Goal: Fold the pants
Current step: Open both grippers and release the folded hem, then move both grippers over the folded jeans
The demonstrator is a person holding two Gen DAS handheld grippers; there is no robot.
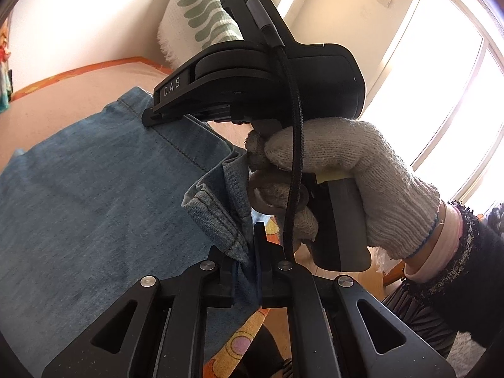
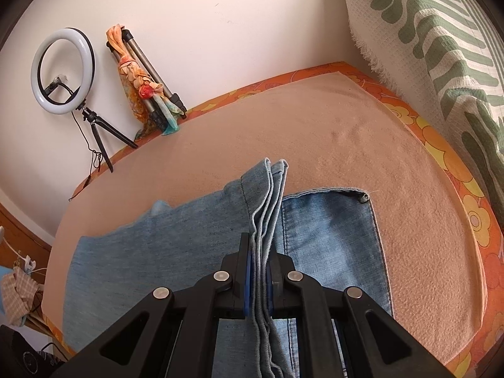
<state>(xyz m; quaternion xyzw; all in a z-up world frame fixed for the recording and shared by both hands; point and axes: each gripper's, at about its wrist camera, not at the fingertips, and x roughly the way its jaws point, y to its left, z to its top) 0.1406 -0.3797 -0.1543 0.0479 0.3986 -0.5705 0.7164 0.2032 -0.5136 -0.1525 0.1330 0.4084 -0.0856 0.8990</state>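
Between both grippers' fingers [image 2: 244, 271] – pinched tight – blue pants [image 2: 330, 239] hems

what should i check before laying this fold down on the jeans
1. Left gripper shut on the jeans hem: ok.
2. Right gripper shut on stacked denim layers: ok.
3. Both grips at the same edge, level: cannot tell.
4. Lower layer lying flat on the pink blanket: ok, few wrinkles.
5. Landing area free of the ring light and tripod: ok, both stand at the wall.
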